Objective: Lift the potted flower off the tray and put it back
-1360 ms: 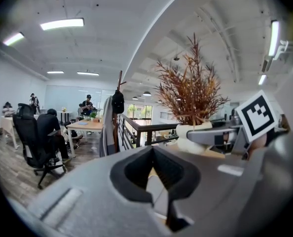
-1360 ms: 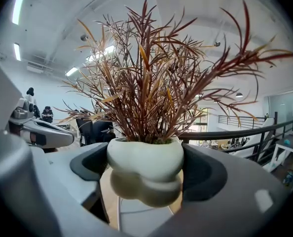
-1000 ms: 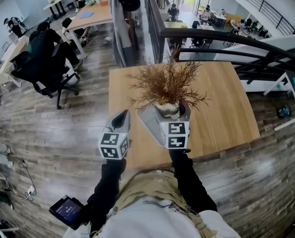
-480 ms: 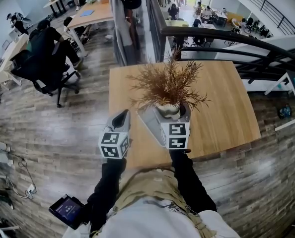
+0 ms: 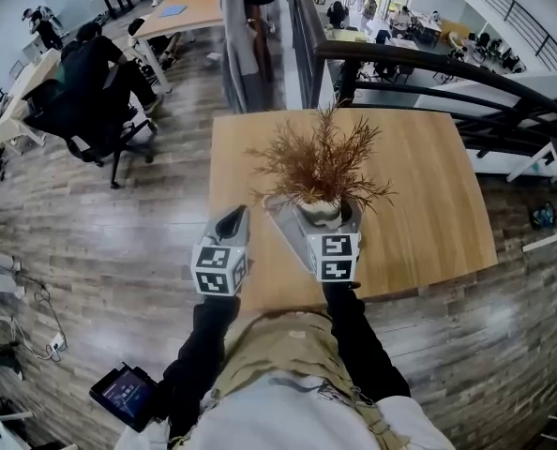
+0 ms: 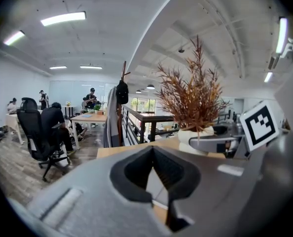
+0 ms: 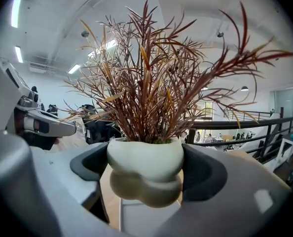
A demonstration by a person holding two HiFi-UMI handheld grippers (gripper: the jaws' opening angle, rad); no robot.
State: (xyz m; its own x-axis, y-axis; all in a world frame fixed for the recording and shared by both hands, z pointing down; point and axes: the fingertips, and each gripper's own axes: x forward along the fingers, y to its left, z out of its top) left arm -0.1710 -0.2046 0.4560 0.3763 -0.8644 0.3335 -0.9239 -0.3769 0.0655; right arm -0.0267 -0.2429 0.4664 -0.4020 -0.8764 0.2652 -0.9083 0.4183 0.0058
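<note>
The potted flower (image 7: 144,159) is gripped by its pale pot between the jaws of the right gripper (image 7: 146,177), one dark pad being pressed against each side, and the grey tray (image 7: 147,220) is seen directly beneath the jaws on the wooden table (image 5: 419,195). Whether the pot's base touches the tray cannot be told. The left gripper (image 6: 154,149) is held beside it with its jaw tips brought together and nothing caught between them.

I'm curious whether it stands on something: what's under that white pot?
A pale tray lies under the white pot, on the wooden table. The right gripper clasps its sides with its fingers. The pot's underside is hidden, so contact can't be told.
</note>
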